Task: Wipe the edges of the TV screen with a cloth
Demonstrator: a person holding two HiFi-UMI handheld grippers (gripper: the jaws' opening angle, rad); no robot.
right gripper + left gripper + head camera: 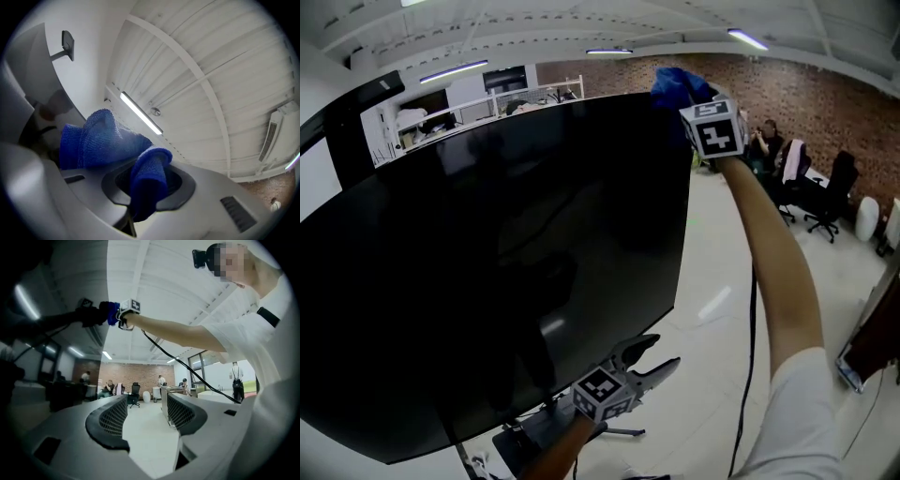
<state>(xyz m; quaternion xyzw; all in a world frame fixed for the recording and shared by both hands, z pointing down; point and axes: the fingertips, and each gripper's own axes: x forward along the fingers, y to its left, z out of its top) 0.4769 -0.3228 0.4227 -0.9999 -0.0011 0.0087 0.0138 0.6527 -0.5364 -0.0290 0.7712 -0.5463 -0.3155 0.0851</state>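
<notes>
Pinching the blue cloth [678,86] at the TV screen [487,281] top-right corner, right hand-held gripper [689,103] reaches up; left hand-held gripper [649,360], wide & empty, by bottom edge. Push too hard, it may tip.

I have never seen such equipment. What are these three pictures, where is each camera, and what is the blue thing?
A person holds a two-jaw tool in each hand. The head view, from a camera on the person's head, shows a big dark TV screen. The other two cameras ride on the tools. The right gripper, up at the screen's top right corner, has its jaws shut on a blue cloth. The left gripper is low, near the bottom edge, jaws apart and empty.
</notes>
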